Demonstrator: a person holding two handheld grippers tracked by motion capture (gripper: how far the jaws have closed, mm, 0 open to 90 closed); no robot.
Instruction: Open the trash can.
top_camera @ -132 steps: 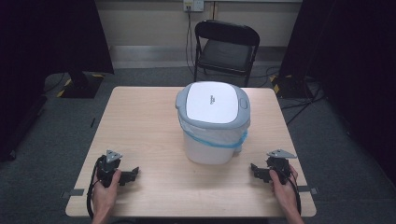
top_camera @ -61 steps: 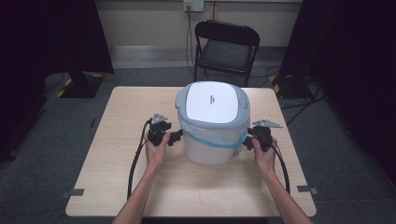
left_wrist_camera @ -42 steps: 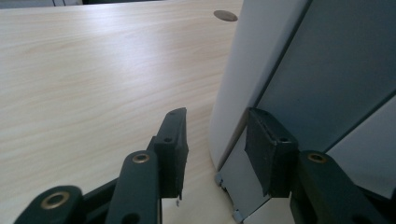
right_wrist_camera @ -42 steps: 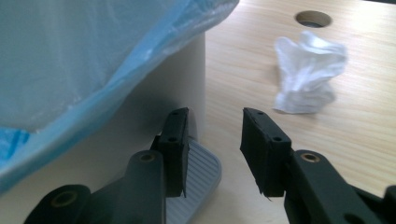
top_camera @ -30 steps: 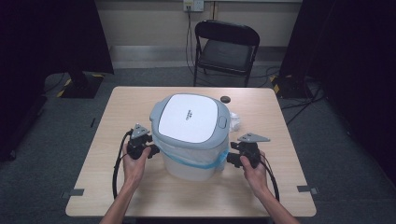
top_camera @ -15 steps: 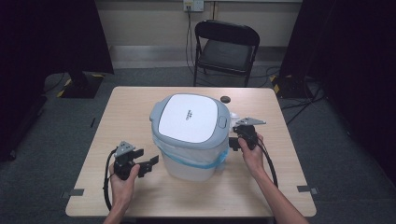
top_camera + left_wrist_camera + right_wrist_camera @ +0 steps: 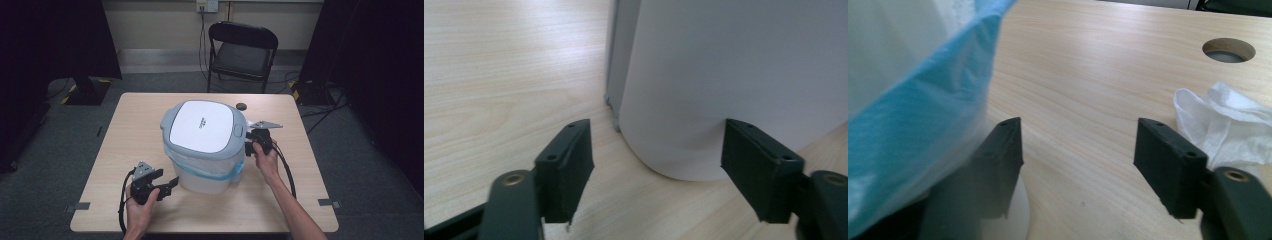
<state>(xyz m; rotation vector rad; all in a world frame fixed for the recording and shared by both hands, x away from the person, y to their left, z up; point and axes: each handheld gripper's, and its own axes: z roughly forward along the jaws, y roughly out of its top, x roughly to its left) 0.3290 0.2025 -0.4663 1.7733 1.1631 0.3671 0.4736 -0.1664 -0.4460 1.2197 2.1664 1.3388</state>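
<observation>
White bin (image 7: 207,150) with grey lid (image 7: 203,125) and blue bag liner (image 7: 220,171) standing mid-worktop (image 7: 120,130), tilted toward the near left. Left claw (image 7: 169,186) wide open, empty, low beside the bin's base at its near-left corner. Right claw (image 7: 248,145) open, empty, close against the bin's right side under the lid rim. Crumpled white tissue (image 7: 1228,120) beside a round hole (image 7: 1228,50) in the worktop.

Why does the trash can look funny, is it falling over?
The white trash can looks tipped: its grey lid slants instead of lying flat. A crumpled white tissue also lies loose on the table beside it.
</observation>
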